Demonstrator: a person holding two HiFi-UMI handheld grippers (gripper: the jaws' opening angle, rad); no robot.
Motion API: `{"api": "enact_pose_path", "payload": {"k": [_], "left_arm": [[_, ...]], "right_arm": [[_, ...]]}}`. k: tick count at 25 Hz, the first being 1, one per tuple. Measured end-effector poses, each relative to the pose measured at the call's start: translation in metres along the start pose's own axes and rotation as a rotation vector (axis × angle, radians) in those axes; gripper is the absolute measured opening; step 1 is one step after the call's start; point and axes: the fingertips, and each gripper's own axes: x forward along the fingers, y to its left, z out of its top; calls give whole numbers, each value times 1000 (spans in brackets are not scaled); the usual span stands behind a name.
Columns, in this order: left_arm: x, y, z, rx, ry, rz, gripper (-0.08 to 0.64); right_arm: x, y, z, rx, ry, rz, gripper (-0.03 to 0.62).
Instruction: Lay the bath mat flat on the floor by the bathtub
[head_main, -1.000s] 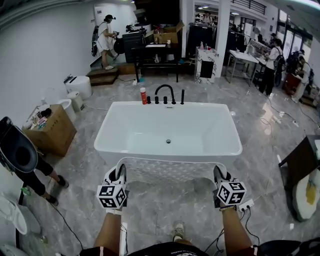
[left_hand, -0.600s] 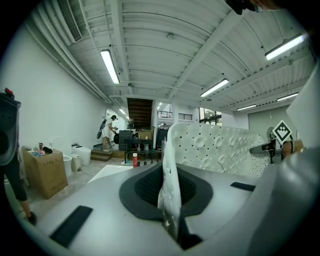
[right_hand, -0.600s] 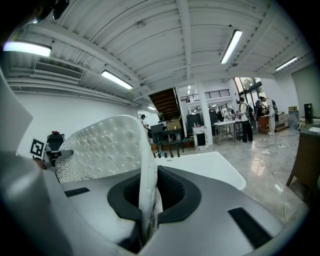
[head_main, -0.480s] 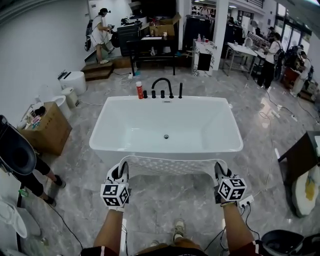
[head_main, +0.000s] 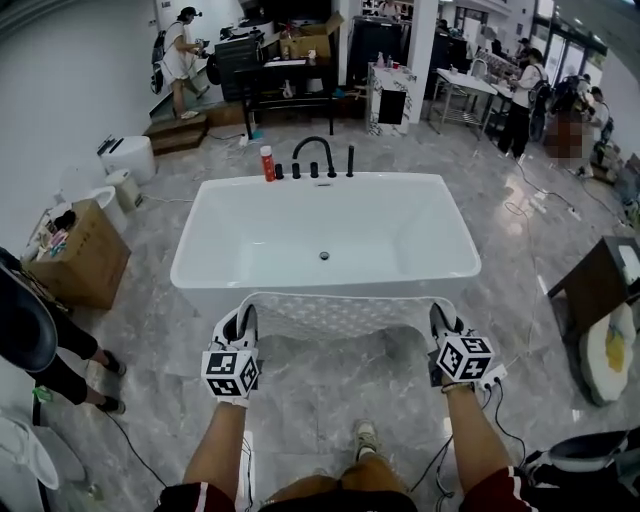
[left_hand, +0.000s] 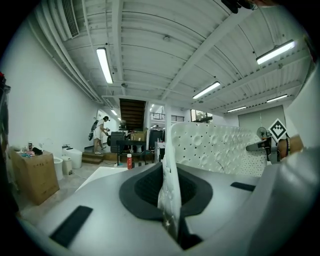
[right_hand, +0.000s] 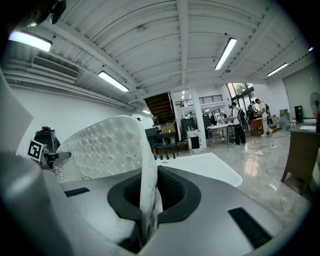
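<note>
The white dimpled bath mat (head_main: 340, 316) hangs stretched between my two grippers, just in front of the near side of the white bathtub (head_main: 325, 245) and above the grey marble floor (head_main: 330, 400). My left gripper (head_main: 243, 322) is shut on the mat's left corner (left_hand: 170, 175). My right gripper (head_main: 438, 318) is shut on its right corner (right_hand: 146, 200). In each gripper view the mat (left_hand: 220, 147) rises from between the jaws and curves across to the other gripper. The mat (right_hand: 100, 147) is off the floor.
A black faucet (head_main: 314, 155) and a red bottle (head_main: 267, 163) stand on the tub's far rim. A cardboard box (head_main: 70, 255) stands at the left and a dark table (head_main: 590, 295) at the right. A cable (head_main: 500, 420) trails on the floor by my right arm. People work at the back.
The view has shifted a little: the tub and the mat sit higher and closer in the head view. Both grippers have kept their hold on the mat's corners.
</note>
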Motion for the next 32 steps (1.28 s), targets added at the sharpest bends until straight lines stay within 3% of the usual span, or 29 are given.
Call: {"api": "enact_pose_path", "payload": {"k": [8,19,32], "left_arm": [[-3,-6,-28,-13,-16,-15,25],[35,3,-99,-15,12,-16,25],[104,5,-224,1,15,-18,25]], "right_arm": [[-9,-4,-34,-1,-23,-17,32],[50,-29,-91,-25,-5,-13,32],[125,-76,-206,-15,-5,-24,32]]}}
